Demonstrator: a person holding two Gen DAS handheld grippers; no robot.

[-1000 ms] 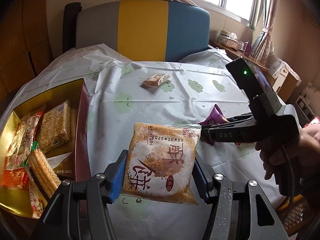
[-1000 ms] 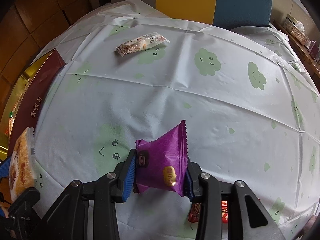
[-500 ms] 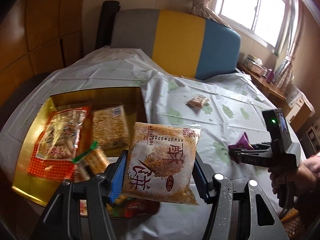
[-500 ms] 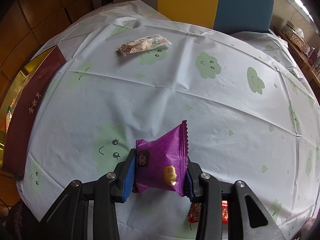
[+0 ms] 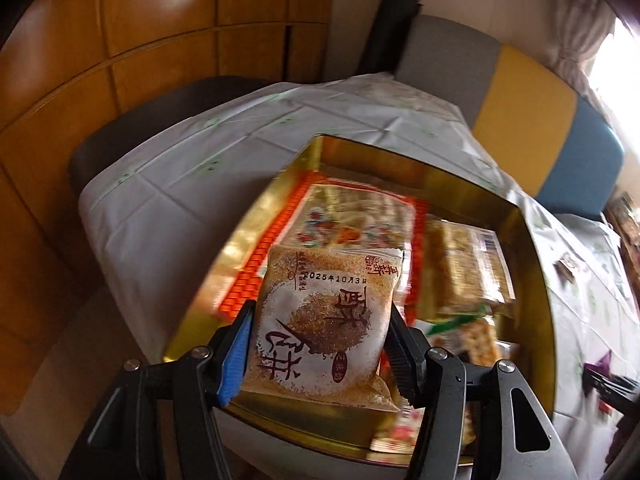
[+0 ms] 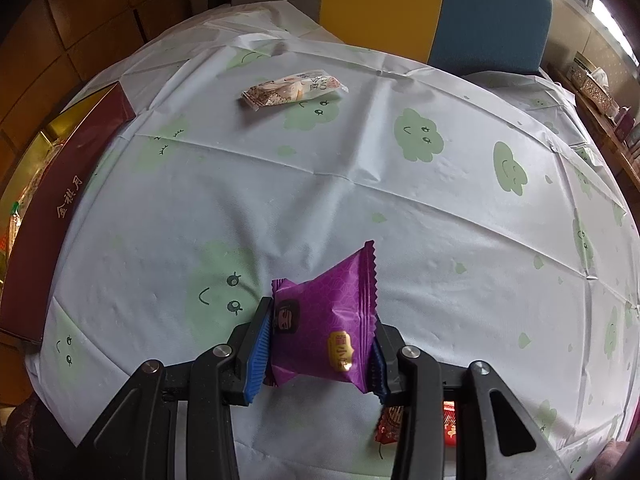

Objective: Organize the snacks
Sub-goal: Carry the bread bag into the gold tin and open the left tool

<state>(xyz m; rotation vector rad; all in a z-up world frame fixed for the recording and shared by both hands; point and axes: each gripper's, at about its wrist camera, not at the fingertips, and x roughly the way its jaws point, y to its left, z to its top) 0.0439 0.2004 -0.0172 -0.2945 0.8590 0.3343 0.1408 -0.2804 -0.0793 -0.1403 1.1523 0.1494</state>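
My left gripper [image 5: 320,344] is shut on a clear packet of brown crumbly snack [image 5: 324,320] with dark lettering, held above the gold box [image 5: 532,264]. Inside the box lie an orange-and-red snack bag [image 5: 352,220] and several pale biscuit packs [image 5: 464,268]. My right gripper [image 6: 320,344] is shut on a purple wrapped snack [image 6: 324,328] over the cloud-print tablecloth [image 6: 360,200]. A pale long snack packet [image 6: 292,90] lies farther off on the cloth. The box's maroon side [image 6: 52,216] shows at the left edge of the right wrist view.
A red wrapper [image 6: 400,420] lies on the cloth under my right gripper. A grey, yellow and blue chair back [image 5: 532,112] stands behind the table. Wooden wall panels [image 5: 120,60] run along the left. A small packet [image 5: 566,268] lies on the cloth right of the box.
My left gripper has swung left with the brown packet, from over the tablecloth to over the gold box, rolling as it went. The right gripper and purple snack have stayed put.
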